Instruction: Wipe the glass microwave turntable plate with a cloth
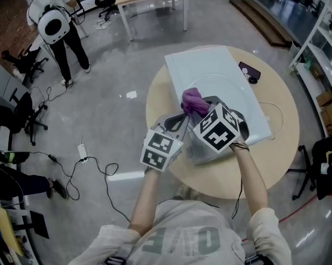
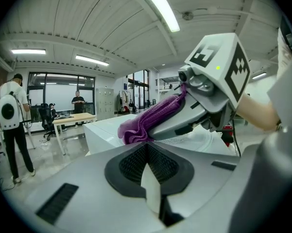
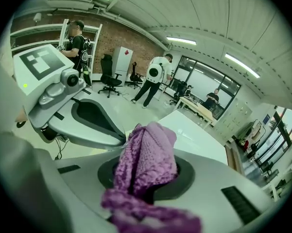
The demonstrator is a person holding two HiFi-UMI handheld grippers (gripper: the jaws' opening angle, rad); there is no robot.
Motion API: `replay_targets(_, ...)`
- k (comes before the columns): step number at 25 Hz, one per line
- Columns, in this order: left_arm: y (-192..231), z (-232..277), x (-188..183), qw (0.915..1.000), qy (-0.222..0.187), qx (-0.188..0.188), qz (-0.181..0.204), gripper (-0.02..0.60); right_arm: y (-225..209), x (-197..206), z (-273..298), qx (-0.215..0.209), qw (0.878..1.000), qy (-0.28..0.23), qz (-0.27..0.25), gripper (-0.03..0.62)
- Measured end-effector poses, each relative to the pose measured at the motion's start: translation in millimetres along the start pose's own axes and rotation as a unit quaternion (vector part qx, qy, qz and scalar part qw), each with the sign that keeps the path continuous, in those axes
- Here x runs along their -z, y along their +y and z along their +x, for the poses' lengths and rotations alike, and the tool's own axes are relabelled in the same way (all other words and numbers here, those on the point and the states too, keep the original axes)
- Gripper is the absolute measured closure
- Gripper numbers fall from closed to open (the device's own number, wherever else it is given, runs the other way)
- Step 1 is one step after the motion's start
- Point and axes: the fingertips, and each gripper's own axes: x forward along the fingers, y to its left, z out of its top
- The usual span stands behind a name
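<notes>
On the far left a standing person (image 1: 55, 26) is well apart from my work, and the floor between us is open except for a power strip and cables (image 1: 83, 153) lying near the table's left side. The round wooden table (image 1: 265, 170) has its near-left rim right under my left gripper (image 1: 177, 123), whose fingers are pressed together with nothing between them. Just to its right, my right gripper (image 1: 199, 115) clamps a bunched purple cloth (image 1: 192, 99), which sticks out past the fingertips. Both grippers hang over the near-left edge of a white board (image 1: 210, 65) that covers most of the tabletop. The glass turntable plate (image 1: 232, 93) lies flat on that board, right of and beyond the cloth. It is clear, showing only as a faint circular outline. I cannot tell whether the cloth touches it. A dark phone (image 1: 247, 70) sits at the board's far-right edge, and shelving (image 1: 320, 54) stands at the far right.
</notes>
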Motion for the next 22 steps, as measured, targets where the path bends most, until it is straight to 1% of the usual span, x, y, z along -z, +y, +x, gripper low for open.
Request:
replay_targets(7,-0.6,0.6,0.7,1.0000,0.000,-0.002,-0.005,0.580,-6.5,-4.1,1.0,-0.003,1.000,-0.010,-0.001,0.542)
replay_targets(10,-2.1,1.0,2.2,1.0000,-0.001,-0.002,-0.005,0.580,-30.3,-6.4,-2.8,0.021,1.000,-0.016,0.009,0.542)
replay_targets(14,-3.1,1.9,0.8,0.9999,-0.002,-0.007,-0.007,0.580,-68.0,-3.1,5.5,0.047,0.999,-0.005,0.019,0.542)
replay_targets(18,-1.6,3.3,0.2,0.9999,-0.005,-0.008,-0.009,0.580,-79.5,2.8,17.9,0.044,0.999,0.002,0.026,0.542)
replay_targets(22,-1.0,2.5,4.2,0.9999,0.001,-0.008,-0.011,0.580,-68.7,8.4,22.8,0.033,0.999,0.008,0.017,0.542)
